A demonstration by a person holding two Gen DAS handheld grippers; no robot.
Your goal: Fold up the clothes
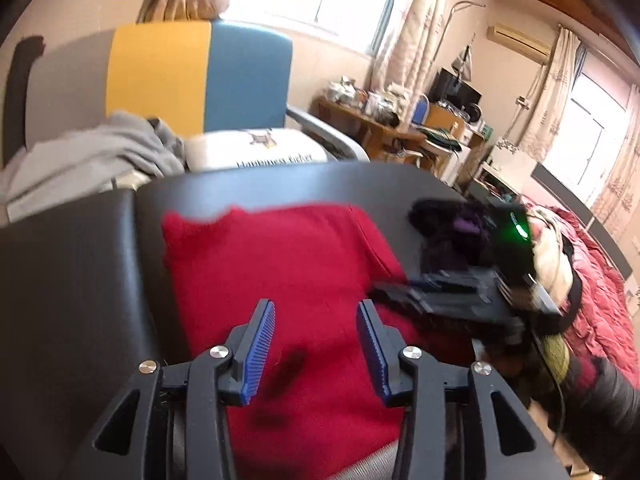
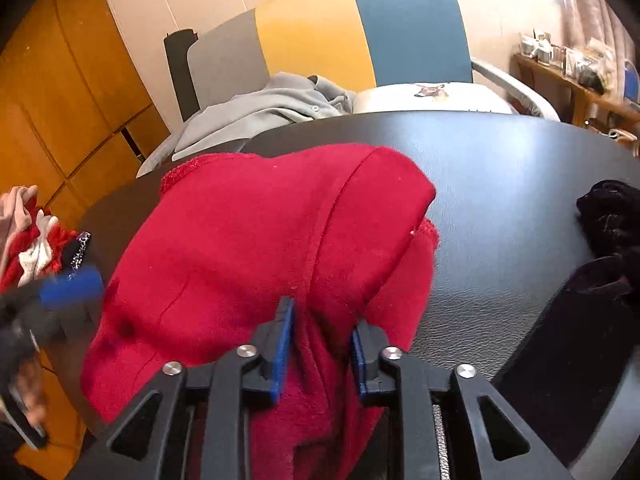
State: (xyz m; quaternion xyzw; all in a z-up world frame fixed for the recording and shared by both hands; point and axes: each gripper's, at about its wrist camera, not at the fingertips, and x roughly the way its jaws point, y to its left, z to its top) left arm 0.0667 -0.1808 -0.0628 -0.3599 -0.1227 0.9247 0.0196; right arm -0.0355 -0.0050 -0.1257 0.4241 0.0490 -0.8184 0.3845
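Note:
A red fleece garment [image 1: 288,264] lies partly folded on the black table [image 1: 80,280]. My left gripper [image 1: 315,307] hovers just over its near part, open, blue pads apart with nothing between them. In the right wrist view the red garment [image 2: 256,240] humps up, and a bunched ridge of it runs between the fingers of my right gripper [image 2: 323,316], which is shut on that cloth. The right gripper [image 1: 460,292] shows blurred at the garment's right edge in the left wrist view. The left gripper [image 2: 68,286] appears blurred at the garment's left side.
Dark clothes [image 2: 612,220] lie bunched on the table's right side. Behind the table stands a grey, yellow and blue chair [image 2: 360,32] holding a grey garment [image 2: 264,112] and a white printed cushion [image 2: 432,98]. A clothes pile [image 2: 32,236] lies left; a bed [image 1: 592,280] sits right.

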